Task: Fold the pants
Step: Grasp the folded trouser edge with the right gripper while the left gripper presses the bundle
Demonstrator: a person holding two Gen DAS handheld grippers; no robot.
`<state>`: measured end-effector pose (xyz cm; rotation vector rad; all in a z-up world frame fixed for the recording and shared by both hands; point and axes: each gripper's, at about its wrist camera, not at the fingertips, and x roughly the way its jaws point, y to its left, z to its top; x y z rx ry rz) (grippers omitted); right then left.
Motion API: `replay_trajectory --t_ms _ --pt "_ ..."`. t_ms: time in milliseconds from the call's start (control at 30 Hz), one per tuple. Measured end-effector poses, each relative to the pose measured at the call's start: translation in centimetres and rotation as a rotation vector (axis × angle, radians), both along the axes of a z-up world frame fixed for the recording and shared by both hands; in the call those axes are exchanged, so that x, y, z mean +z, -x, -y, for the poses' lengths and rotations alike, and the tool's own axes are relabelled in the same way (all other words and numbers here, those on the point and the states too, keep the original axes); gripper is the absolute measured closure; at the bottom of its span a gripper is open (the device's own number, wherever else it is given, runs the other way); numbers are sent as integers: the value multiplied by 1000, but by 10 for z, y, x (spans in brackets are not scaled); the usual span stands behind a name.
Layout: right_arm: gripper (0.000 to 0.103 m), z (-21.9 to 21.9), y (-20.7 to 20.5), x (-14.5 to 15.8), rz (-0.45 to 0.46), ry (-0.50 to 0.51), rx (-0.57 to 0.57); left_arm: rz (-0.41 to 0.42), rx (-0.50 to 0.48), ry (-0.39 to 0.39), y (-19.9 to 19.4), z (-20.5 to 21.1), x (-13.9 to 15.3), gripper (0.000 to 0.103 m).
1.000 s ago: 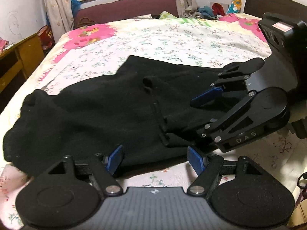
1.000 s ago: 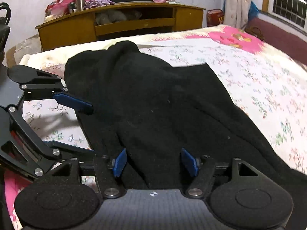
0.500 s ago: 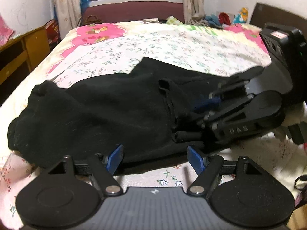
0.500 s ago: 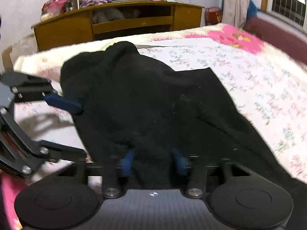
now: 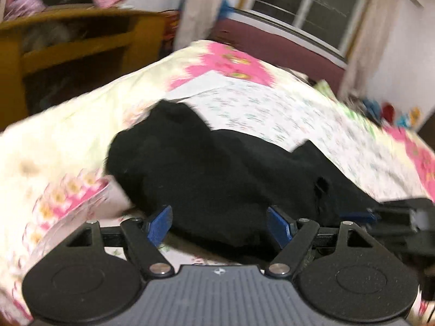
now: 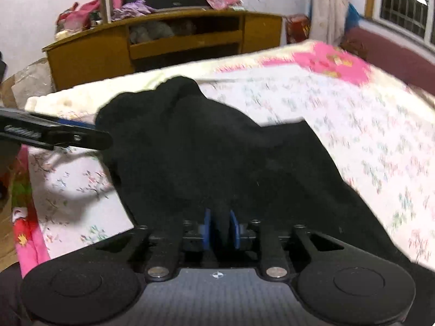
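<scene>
The black, fuzzy fleece pants [image 6: 217, 157] lay on the floral bedsheet [image 6: 367, 141] of the bed, near the edge closest to the two grippers. They looked roughly laid out, apparently with one leg over the other, though the dark cloth hid most seams — so how many layers lay there could not be told. No crosswise fold showed yet; by that judgement the task was at an early stage, with the main folds left to make.

The right gripper [image 6: 220, 228] had its blue pads nearly together, pinching a ridge of the black cloth at the near end, though they were easing slightly apart with the fabric between them. The left gripper [image 5: 220, 225] had its blue fingers [image 5: 160, 222] spread wide, the near hem of the pants between and just beyond them, not gripped.

In the right wrist view the garment's long axis ran from the pinched near end away toward the wooden sideboard [image 6: 163, 43], ending in a rounded, bunched lump — which end was waist and which cuffs could not be told. In the blurred left wrist view, the pants stretched crosswise, bunched end at the left.
</scene>
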<state>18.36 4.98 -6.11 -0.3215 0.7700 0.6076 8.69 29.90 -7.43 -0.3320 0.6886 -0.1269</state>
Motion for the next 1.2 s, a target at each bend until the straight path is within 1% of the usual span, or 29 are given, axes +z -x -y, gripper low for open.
replay_trajectory --t_ms 67,100,167,233,300,367,400,467,533,600,667,700,767,833,900,967,1033,1133,1167,1200 --pt "90 -9 4 1 15 25 41 -4 52 -5 -2 -8 -3 19" --pt "90 -12 4 1 18 33 52 -4 91 7 -4 -14 -4 19" --pt "90 -13 2 1 18 23 48 -6 144 70 -7 -26 -7 19" --pt "90 -12 -3 1 4 -9 21 -10 195 141 -11 -37 -13 18" --pt "90 -10 -8 0 -11 -32 -10 -18 217 175 -16 -42 -19 18" --pt "90 -8 -10 -1 -11 -40 -34 -25 223 180 -22 -42 -24 18" --pt "90 -7 -11 0 -14 -51 -45 -22 222 170 -24 -40 -25 18" --pt "90 -8 -10 6 12 -69 -46 -18 204 157 -29 -34 -26 18" --pt "90 -10 -16 6 42 -32 -53 -24 195 145 -38 -31 -28 17" --pt "91 -11 -25 -1 29 -4 -60 -33 186 134 -41 -31 -30 16" --pt "93 -10 -35 -14 -8 22 -78 -56 199 162 -43 -36 -31 16" --pt "92 -8 -38 -19 -36 8 -90 -50 196 185 -39 -39 -31 15" --pt "90 -7 -39 -22 -43 -10 -92 -61 208 207 -33 -48 -32 14" --pt "85 -5 -39 -23 -50 -25 -88 -105 222 250 -27 -55 -36 14" --pt "82 -5 -38 -22 -49 -25 -78 -92 236 277 -13 -54 -35 14" --pt "80 -6 -36 -23 -44 -19 -66 -84 251 273 -8 -50 -36 13" --pt "79 -7 -36 -24 -43 -17 -59 -85 276 287 -13 -48 -42 12" --pt "75 -10 -36 -24 -43 -16 -57 -59 318 372 -29 -51 -45 12" --pt "74 -11 -36 -25 -43 -15 -55 -46 317 386 -33 -51 -43 12" --pt "73 -10 -35 -25 -43 -15 -54 -49 315 380 -38 -50 -42 12"
